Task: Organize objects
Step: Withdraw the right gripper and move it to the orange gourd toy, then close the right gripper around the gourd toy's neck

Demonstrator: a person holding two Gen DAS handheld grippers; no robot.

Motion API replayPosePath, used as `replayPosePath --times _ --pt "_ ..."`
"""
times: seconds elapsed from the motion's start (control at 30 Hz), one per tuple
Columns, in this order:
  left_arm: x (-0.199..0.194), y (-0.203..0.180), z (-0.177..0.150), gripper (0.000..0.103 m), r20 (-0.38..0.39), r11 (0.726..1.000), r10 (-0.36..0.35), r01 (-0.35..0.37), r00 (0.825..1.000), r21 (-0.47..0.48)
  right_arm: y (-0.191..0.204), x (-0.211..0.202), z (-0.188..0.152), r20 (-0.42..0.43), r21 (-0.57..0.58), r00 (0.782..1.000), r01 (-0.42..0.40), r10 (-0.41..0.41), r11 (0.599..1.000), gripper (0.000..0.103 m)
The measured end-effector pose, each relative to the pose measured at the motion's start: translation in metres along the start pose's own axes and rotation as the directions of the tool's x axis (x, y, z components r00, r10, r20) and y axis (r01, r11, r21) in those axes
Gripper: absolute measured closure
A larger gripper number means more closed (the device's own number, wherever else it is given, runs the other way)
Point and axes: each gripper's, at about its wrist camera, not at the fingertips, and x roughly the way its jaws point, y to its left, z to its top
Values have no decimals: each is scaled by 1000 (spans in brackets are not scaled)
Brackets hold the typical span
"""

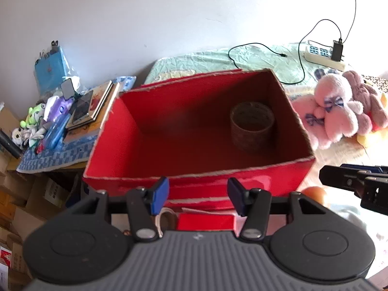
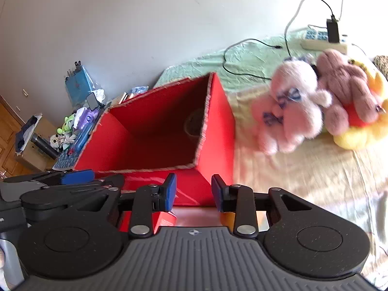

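At the far left, a side table under a blue patterned cloth carries small plush figures, a blue case, a phone lying on stacked books, and a blue gift bag against the wall.

Right of it, on the bed, stands the open red cardboard box. A brown roll of packing tape stands on its edge side up inside, in the box's far right corner; the rest of the box floor is bare.

The left gripper sits just near of the box's near wall, its blue-padded fingers spread wide with nothing between them. Below it lie a small red box and a loop of white cord.

The right gripper is near the box's near right corner, jaws parted less widely than the left's and likewise empty. In the left wrist view, an orange round object, partly hidden, lies beside that corner.

To the right, on the pale bedspread, a pink plush rabbit with blue bows lies against a darker pink plush and a yellow plush.

At the far right, a white power strip with a black charger rests on the green sheet, its black cable looping leftward.
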Motion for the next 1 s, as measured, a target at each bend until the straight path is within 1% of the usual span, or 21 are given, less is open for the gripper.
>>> replayPosePath --times 0.23,0.47,0.57,0.7,0.8,0.9,1.0 --pt "1 -27 -13 45 -49 1000 0 2 999 28 -27 4 -16 -82 83 996 -13 20 996 69" --pt "9 -46 -25 44 -109 999 -23 27 994 33 -48 2 -29 -132 147 990 -29 48 989 68" --pt "12 -52 -29 44 -131 998 -45 49 990 29 -58 2 -33 -152 178 986 -36 63 983 68" --pt "16 -61 -37 42 -149 993 -110 116 983 30 -74 4 -38 -183 241 979 -45 91 969 68" --pt "20 -66 -44 40 -159 980 -190 196 969 21 -87 5 -41 -199 292 973 -52 114 955 68" --pt "27 -68 -50 38 -183 958 -283 286 941 -10 -99 6 -46 -213 333 968 -58 135 941 68" --pt "36 -71 -53 37 -203 938 -347 345 916 -46 -106 10 -47 -219 376 962 -73 165 924 68"
